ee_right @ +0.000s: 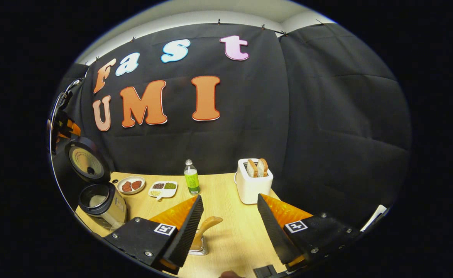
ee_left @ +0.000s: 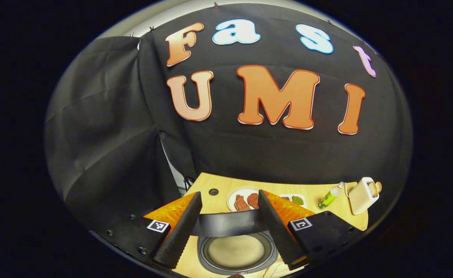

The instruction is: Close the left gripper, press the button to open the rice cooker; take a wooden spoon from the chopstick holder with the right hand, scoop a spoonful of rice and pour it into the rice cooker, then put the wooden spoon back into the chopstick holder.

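The rice cooker (ee_right: pixel 102 206) stands at the table's left end with its lid (ee_right: pixel 85 160) swung up. My left gripper (ee_left: pixel 230 195) hangs open straight above it. The lid's dark edge (ee_left: pixel 230 226) runs across between its fingers, and below lies the inner pot (ee_left: pixel 236 251) with a pale inside. That gripper (ee_right: pixel 62 129) also appears at the far left of the right gripper view, above the lid. My right gripper (ee_right: pixel 230 197) is open and holds nothing. A wooden spoon (ee_right: pixel 208 224) leans in the chopstick holder (ee_right: pixel 198 249), just behind its left finger (ee_right: pixel 186 227).
Along the back of the wooden table (ee_right: pixel 226 235) stand a plate of red pieces (ee_right: pixel 131 185), a white divided tray (ee_right: pixel 164 189), a green-labelled bottle (ee_right: pixel 191 177) and a white toaster (ee_right: pixel 253 183) holding bread. The table's right edge lies close behind my right finger.
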The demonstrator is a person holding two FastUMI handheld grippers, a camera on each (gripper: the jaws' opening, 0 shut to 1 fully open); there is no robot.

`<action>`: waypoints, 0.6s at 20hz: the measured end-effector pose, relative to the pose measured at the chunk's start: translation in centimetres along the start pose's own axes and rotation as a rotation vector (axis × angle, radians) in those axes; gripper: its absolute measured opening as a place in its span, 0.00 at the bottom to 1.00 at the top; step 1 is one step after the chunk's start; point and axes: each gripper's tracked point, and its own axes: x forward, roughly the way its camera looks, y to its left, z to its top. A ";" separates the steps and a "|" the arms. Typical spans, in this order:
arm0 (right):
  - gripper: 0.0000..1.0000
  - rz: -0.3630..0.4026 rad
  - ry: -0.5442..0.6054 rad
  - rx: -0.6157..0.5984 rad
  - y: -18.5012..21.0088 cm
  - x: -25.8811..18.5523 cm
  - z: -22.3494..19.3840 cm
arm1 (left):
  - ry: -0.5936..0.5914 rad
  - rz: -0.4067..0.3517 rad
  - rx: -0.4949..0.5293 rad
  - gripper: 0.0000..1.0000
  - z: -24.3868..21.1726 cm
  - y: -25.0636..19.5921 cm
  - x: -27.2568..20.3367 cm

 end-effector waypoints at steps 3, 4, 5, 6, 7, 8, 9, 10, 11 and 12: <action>0.87 0.009 0.007 0.013 0.4 0.0 -0.2 | 0.077 -0.019 0.014 0.95 -1.3 -0.7 -0.2; 0.88 0.015 0.005 0.012 0.7 0.1 -0.2 | 0.098 -0.021 0.013 0.98 -2.1 -0.8 -0.7; 0.88 0.019 0.004 0.005 1.0 0.2 -0.2 | 0.121 -0.030 0.018 0.93 -2.6 -1.1 -1.1; 0.88 0.021 0.004 -0.004 1.1 0.2 -0.3 | 0.148 -0.049 0.010 0.93 -3.5 -1.6 -1.2; 0.87 0.027 0.002 -0.010 1.4 0.3 -0.3 | 0.194 -0.081 -0.005 0.93 -5.0 -2.4 -1.4; 0.88 0.031 0.004 -0.009 1.6 0.4 -0.4 | 0.250 -0.112 -0.021 0.98 -6.7 -3.0 -1.9; 0.88 0.039 0.009 -0.004 1.9 0.4 -0.5 | 0.317 -0.126 -0.032 0.98 -9.0 -3.5 -2.1; 0.87 0.045 0.013 0.002 2.2 0.4 -0.6 | 0.372 -0.129 -0.039 0.98 -11.1 -3.4 -2.1; 0.87 0.050 0.013 0.003 2.3 0.5 -0.6 | 0.416 -0.136 -0.048 0.94 -12.8 -3.4 -2.2; 0.87 0.052 0.015 0.000 2.3 0.6 -0.7 | 0.458 -0.133 -0.044 1.00 -14.3 -3.5 -2.5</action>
